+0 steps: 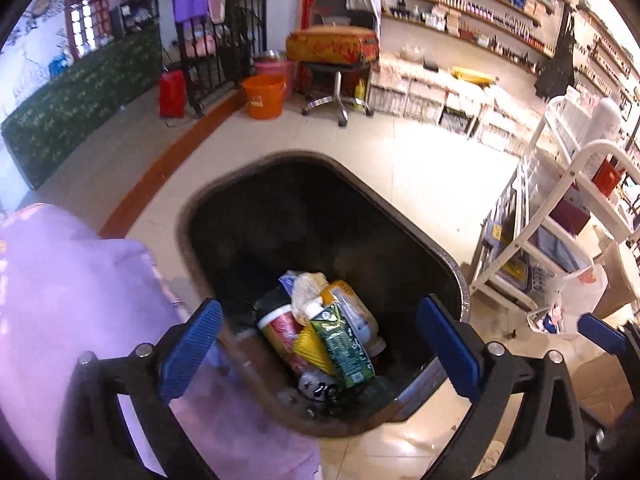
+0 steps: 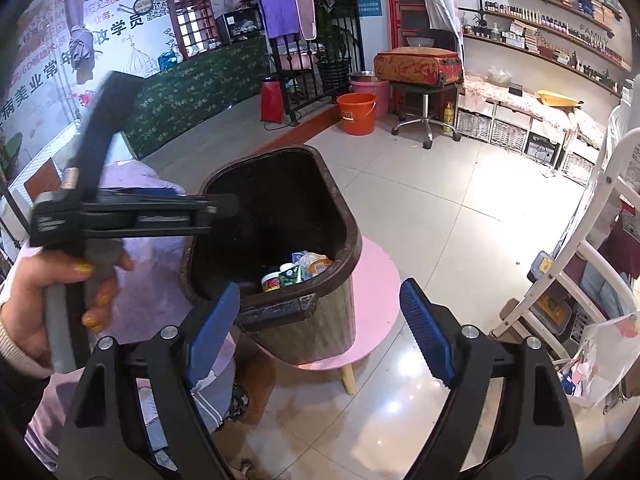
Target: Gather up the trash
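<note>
A tiled floor [image 2: 460,208] spreads across the shop, with an orange bucket [image 2: 357,114] and a wheeled stool [image 2: 424,116] well apart from the work. Nearer, a dark trash bin [image 2: 320,320] stands on a small pink bench [image 2: 376,280], just beside a lilac cloth [image 1: 80,288]. Inside the bin, piled at the bottom, lies the trash: a green carton [image 1: 346,350] on top, touching a red-labelled cup [image 1: 280,326], a yellow packet [image 1: 312,350] and a crumpled wrapper [image 1: 308,286].

The left hand-held gripper [image 1: 320,344] hangs over the bin's mouth, its blue pads spread as wide as they go, with nothing between them; a hand [image 2: 44,292] grasps its handle. The right hand-held gripper [image 2: 320,332] points at the bin's near rim from outside, jaws also wide and empty.
</note>
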Motion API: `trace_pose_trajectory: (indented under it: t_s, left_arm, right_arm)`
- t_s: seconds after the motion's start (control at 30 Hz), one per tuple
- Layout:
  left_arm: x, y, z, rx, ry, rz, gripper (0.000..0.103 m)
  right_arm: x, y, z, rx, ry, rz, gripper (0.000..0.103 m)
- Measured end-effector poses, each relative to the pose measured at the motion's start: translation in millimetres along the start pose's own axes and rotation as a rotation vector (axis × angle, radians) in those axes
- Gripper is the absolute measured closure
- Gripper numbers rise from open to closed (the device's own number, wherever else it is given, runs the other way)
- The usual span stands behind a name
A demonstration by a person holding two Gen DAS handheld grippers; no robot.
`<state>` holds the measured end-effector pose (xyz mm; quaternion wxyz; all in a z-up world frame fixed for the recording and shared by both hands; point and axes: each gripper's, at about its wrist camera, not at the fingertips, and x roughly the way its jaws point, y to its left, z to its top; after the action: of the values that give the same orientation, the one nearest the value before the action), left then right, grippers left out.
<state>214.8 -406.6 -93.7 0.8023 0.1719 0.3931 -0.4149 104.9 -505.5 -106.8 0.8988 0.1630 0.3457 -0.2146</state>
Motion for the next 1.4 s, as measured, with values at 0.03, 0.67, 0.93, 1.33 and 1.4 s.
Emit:
trace_pose_trajectory:
  t_s: [0.03,0.67,0.93,1.33,1.4]
  left_arm:
    - [-10.1,3.6,-3.8,-0.008,-0.018,0.003,0.005]
    - [-223.8,79.0,-138.0,-0.296,-0.291,0.470,0.005]
    - [-284.7,69.9,-201.8,-0.415,-0.359,0.606,0.005]
    - [-331.7,36.8,-248.7,-0.497,-0.508,0.740,0.005]
    - [-336.0,36.7,-250.3,-0.500,-0.520,0.741,0.005]
  right_arm:
    - [-1.3,1.5,-0.1,-0.002,-0.002,0.000,0.018]
    - [-77.5,139.8,-22.3,-0.115,-0.272,0.006,0.005]
    - [-116.3,186.6,-61.4,-0.209,-0.339,0.068,0.005]
    - [-167.9,194.8,-95.7,-0.201,-0.449,0.134,0.005]
    - [-173.1,200.3,-98.4,-0.219,-0.466,0.138,0.005]
